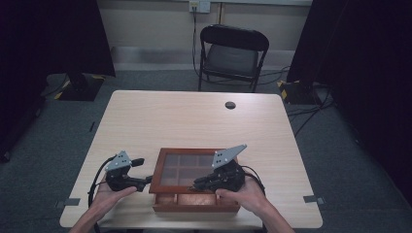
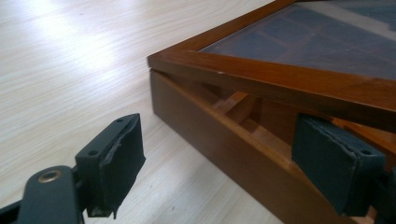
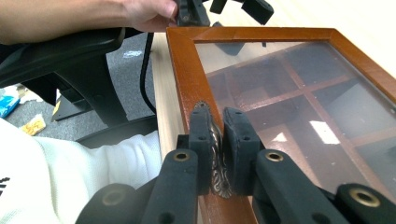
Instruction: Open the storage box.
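Right tool (image 3: 215, 154) pinches the small metal handle (image 3: 218, 175) on the front edge of the glass lid (image 1: 187, 167), holding it raised off the wooden box (image 1: 194, 201) on the worktop (image 1: 194, 121). Left tool (image 1: 142, 172) sits spread beside the box's left corner, with one jaw at the gap under the lid.

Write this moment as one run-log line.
right gripper: shut on lid latch | lid: raised ajar | left gripper: open beside box

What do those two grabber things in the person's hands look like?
Both are chunky black tools. The left gripper and right gripper each carry a grey three-cornered plate dotted with small holes on top, and a black cable trails from each. Their fingers are flat black blocks with worn rubbery pads, fixed on with brass-coloured rivets. The person's forearms are bare, and white clothing shows in the right gripper view.
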`<state>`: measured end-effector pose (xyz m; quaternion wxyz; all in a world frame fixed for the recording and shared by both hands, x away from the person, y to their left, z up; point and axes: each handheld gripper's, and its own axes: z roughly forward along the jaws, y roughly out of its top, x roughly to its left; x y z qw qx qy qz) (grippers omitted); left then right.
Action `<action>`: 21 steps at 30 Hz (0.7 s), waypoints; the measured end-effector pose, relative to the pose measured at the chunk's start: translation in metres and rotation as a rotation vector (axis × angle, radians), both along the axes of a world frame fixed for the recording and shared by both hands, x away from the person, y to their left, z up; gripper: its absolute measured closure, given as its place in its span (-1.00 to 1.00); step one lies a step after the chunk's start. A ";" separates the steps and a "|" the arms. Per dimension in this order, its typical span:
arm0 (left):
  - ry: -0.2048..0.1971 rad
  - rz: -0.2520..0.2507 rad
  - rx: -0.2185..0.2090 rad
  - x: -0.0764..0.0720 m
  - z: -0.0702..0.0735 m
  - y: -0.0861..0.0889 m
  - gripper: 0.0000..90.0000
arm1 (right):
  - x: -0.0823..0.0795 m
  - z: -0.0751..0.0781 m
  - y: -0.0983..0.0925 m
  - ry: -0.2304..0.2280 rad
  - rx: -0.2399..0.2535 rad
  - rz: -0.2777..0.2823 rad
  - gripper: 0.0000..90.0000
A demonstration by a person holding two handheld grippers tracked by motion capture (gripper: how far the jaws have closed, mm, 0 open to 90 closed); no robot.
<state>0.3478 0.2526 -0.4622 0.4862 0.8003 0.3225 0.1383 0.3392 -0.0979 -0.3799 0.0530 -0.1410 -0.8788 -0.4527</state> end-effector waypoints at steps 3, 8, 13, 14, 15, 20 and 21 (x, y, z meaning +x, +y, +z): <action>-0.006 -0.008 -0.001 -0.001 0.002 -0.003 -0.64 | 0.003 0.006 0.000 -0.005 0.000 0.004 0.84; -0.017 -0.015 -0.024 -0.002 0.004 -0.006 -0.64 | 0.006 0.011 -0.001 -0.004 0.008 0.002 0.84; -0.030 -0.007 -0.043 -0.002 0.005 -0.007 -0.64 | 0.005 0.009 0.000 0.007 0.005 -0.005 0.84; -0.026 -0.008 -0.044 -0.002 0.005 -0.007 -0.64 | 0.005 0.009 0.000 0.006 0.008 -0.006 0.84; -0.025 -0.009 -0.040 -0.002 0.005 -0.007 -0.64 | 0.005 0.008 0.000 0.007 0.006 -0.005 0.84; -0.032 -0.011 -0.020 -0.002 0.005 -0.008 -0.65 | 0.007 0.006 -0.001 0.035 0.005 0.004 0.82; -0.031 -0.009 -0.021 -0.002 0.005 -0.009 -0.65 | 0.008 0.006 -0.001 0.040 0.001 0.005 0.75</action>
